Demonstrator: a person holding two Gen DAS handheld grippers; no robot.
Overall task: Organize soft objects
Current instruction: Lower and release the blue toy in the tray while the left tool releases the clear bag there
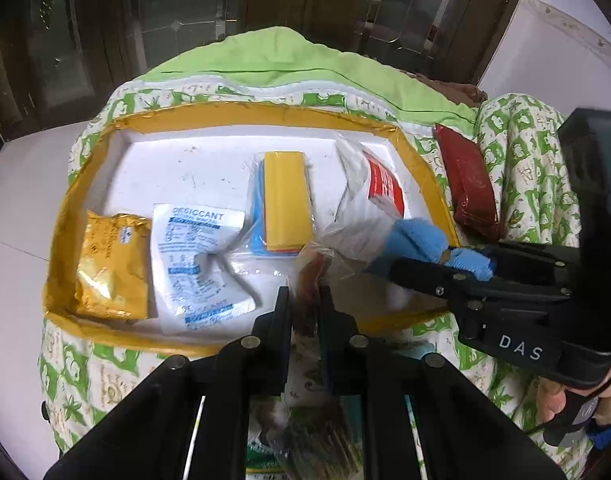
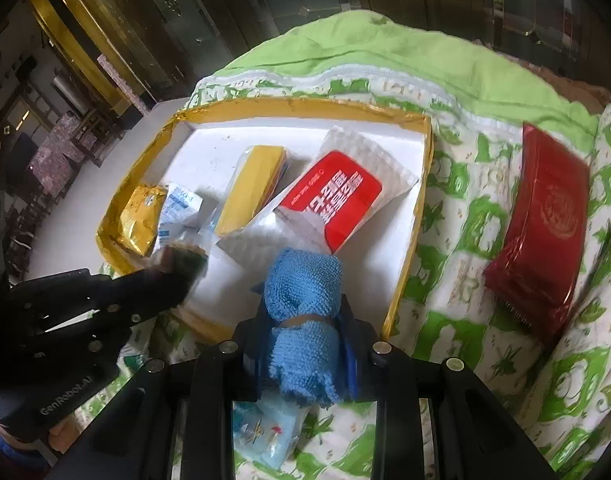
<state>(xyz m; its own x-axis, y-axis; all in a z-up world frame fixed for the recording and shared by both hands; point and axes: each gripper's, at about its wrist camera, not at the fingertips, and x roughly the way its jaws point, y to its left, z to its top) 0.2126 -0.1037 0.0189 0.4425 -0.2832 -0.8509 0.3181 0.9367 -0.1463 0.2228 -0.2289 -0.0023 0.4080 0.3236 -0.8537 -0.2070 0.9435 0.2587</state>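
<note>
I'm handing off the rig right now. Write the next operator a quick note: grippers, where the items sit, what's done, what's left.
Left gripper: shut on a clear plastic packet, held over the tray's near edge.
Right gripper: shut on a rolled blue cloth, also over the near edge.
In the yellow-rimmed tray: gold pouch, desiccant sachet, yellow pack, red-and-white packet.
Outside it: dark red packet on the green patterned quilt, right of the tray; a light blue packet on the quilt below the right gripper.
Done: four items placed.
Left: set down both held items, then probably collect the two outside.
</note>
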